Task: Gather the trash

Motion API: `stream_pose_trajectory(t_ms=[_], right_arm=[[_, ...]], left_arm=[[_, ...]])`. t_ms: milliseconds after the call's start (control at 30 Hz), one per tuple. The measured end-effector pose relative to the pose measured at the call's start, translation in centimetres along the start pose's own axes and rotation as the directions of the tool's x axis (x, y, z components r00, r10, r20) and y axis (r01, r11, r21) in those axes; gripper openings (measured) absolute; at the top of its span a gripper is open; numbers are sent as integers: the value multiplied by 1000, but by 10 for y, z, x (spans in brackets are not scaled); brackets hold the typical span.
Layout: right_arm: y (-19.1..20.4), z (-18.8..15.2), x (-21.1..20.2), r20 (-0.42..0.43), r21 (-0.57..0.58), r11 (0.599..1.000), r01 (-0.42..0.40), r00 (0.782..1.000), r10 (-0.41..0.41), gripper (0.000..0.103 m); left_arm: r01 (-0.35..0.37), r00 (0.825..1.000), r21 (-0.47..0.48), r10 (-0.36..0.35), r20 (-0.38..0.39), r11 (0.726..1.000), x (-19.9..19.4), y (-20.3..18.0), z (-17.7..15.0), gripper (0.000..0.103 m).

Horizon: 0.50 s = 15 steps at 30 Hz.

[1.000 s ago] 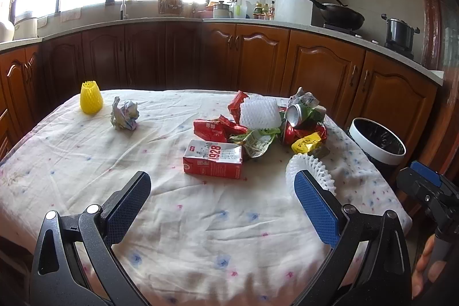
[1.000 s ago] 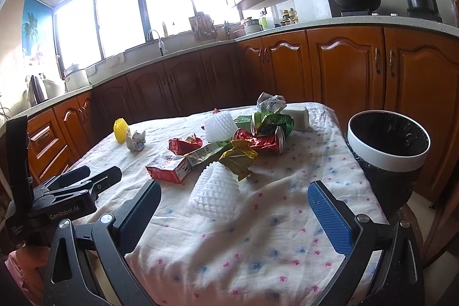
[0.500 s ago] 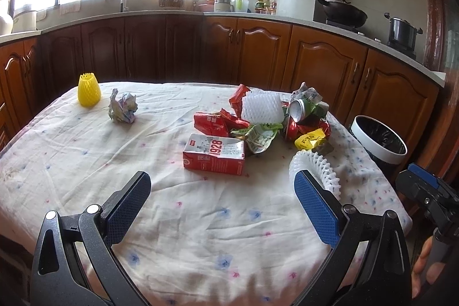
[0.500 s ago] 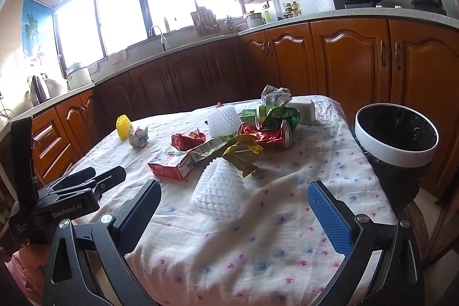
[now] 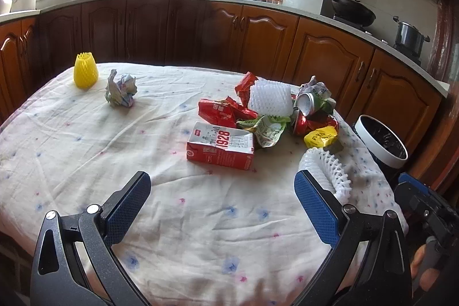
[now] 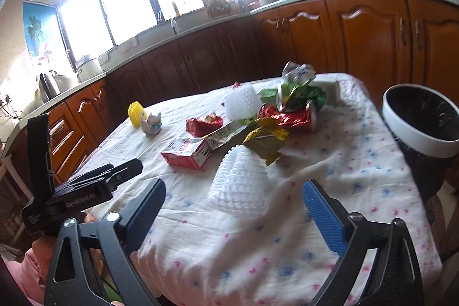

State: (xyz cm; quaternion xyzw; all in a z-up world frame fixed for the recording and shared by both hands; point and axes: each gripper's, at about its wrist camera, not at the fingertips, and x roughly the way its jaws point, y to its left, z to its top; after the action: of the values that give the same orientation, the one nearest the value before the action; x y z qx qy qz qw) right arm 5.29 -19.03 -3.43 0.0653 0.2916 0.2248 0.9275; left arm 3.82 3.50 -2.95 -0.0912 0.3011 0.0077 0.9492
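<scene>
Trash lies on a cloth-covered table (image 5: 86, 151): a red "1928" carton (image 5: 221, 146) (image 6: 188, 152), red wrappers (image 5: 222, 112), a white foam net (image 5: 271, 99), crushed cans (image 5: 305, 105), a yellow wrapper (image 5: 320, 135), a crumpled paper ball (image 5: 120, 89) and a yellow foam net (image 5: 85, 70). A second white foam net (image 6: 239, 182) (image 5: 327, 165) lies nearest me. My left gripper (image 5: 222, 205) is open and empty over the table's near edge. My right gripper (image 6: 233, 212) is open and empty, just short of that near foam net.
A white-rimmed bin with a black liner (image 5: 381, 141) (image 6: 420, 119) stands off the table's right side. Wooden kitchen cabinets (image 5: 324, 56) run behind the table. The left gripper's body (image 6: 71, 191) shows at the lower left of the right wrist view.
Both grippers have tilted down and edged toward the table; the trash pile sits lower and closer in view. Both stay open. Nothing on the table has moved.
</scene>
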Motion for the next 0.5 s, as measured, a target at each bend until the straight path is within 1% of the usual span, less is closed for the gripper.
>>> stream_pose_trajectory(t_ms=[233,367,467,500], right_arm=[[-3,4,34,-91,30,999,-28,995,31,83],[-8,4,52,-134,62,998,-33,990,41,79],[-10,5,65,-156,72,997,-35,987,46,76],[-10,6,70,-167,74,997,-34,985,46,72]], left_arm=[[19,997,-40,-21,-73,999,26,14,9,102],[23,992,-64,-31,-121,998,48,22,16,102],[62,985,-88,-76,-158,994,64,27,24,102],[74,982,-85,-88,-164,994,69,25,27,102]])
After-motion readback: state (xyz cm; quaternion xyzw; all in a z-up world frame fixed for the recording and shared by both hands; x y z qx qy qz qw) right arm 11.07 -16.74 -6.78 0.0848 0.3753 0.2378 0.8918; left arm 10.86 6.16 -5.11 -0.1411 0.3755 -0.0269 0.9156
